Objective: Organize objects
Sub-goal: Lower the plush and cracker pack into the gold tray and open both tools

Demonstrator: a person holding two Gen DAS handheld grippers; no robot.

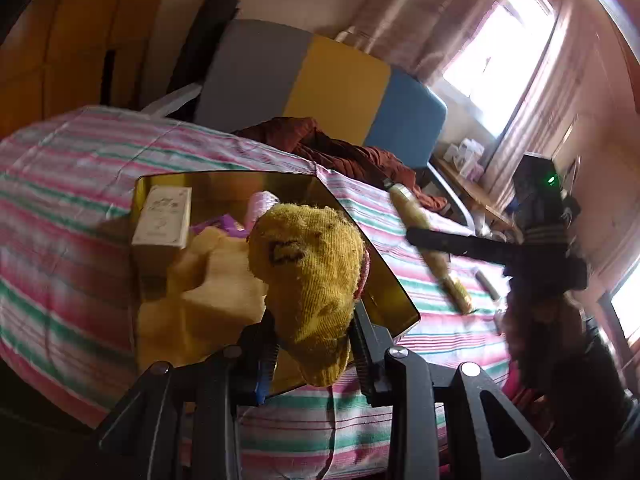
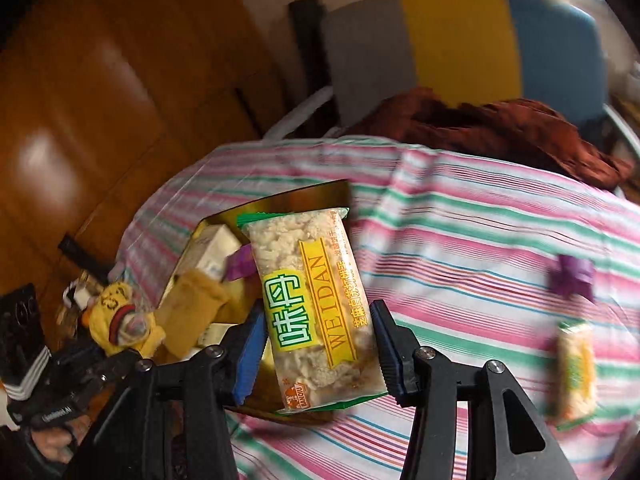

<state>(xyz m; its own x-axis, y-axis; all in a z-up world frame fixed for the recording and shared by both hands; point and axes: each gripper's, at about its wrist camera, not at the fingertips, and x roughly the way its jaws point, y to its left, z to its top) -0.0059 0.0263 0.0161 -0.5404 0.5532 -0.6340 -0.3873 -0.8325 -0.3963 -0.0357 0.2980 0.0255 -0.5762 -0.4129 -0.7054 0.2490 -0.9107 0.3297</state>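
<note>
My left gripper (image 1: 314,344) is shut on a yellow knitted sock (image 1: 312,280) and holds it above a gold box (image 1: 384,280) on the striped bed. The box holds a white carton (image 1: 162,220), yellow cloth (image 1: 216,280) and a purple wrapper. My right gripper (image 2: 320,344) is shut on a WEIDAN snack bar packet (image 2: 316,304), held above the gold box (image 2: 288,198). In the left wrist view that gripper (image 1: 412,236) holds the packet (image 1: 424,240) over the bed. The left gripper with the sock (image 2: 120,320) shows at the left of the right wrist view.
A striped pink, green and white bedcover (image 2: 480,240) carries a second snack packet (image 2: 576,372) and a purple wrapper (image 2: 572,276). A rust-red blanket (image 2: 500,128) lies by a grey, yellow and blue headboard (image 2: 460,44). Wooden wardrobe (image 2: 100,100) stands at left.
</note>
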